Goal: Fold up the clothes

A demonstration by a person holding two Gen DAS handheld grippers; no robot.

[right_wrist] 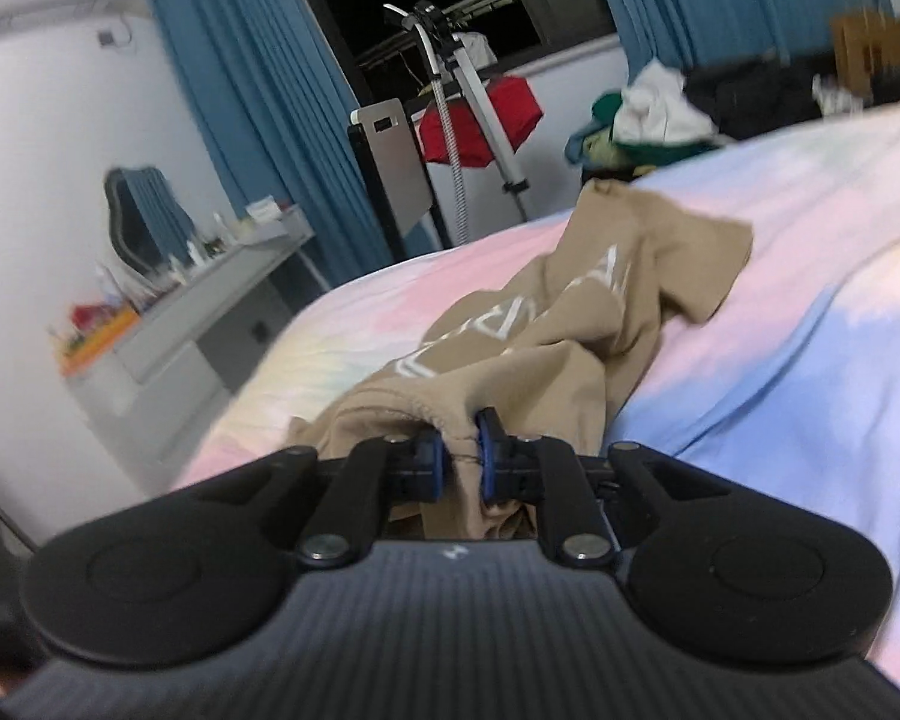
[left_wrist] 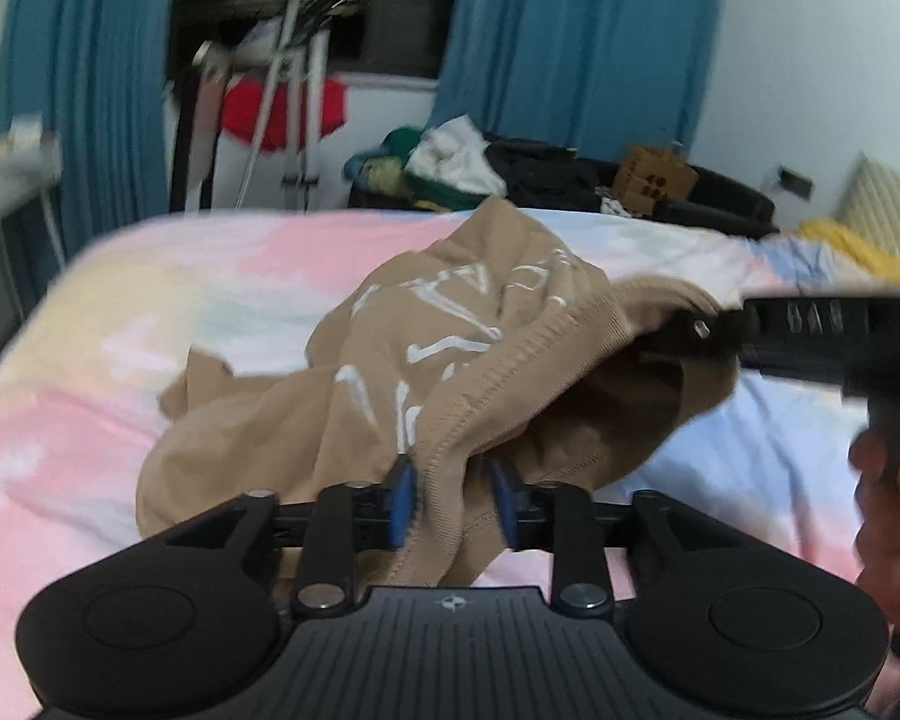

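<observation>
A tan T-shirt (left_wrist: 450,324) with white lettering lies crumpled on the pastel bed sheet (left_wrist: 210,276). Its stitched hem runs between the blue pads of my left gripper (left_wrist: 453,498), whose jaws stand apart and do not clamp the cloth. Coming in from the right, my right gripper (left_wrist: 699,330) holds another edge of the shirt lifted off the bed. In the right wrist view the shirt (right_wrist: 570,312) trails away over the sheet (right_wrist: 750,300), and the right gripper (right_wrist: 461,456) is shut on a bunched fold of its hem.
A person's hand (left_wrist: 894,480) grips the right tool. Beyond the bed are a heap of clothes (left_wrist: 462,162), a cardboard box (left_wrist: 654,174), a metal stand (left_wrist: 294,90) with a red item, and blue curtains. A cluttered desk (right_wrist: 210,294) stands to the left.
</observation>
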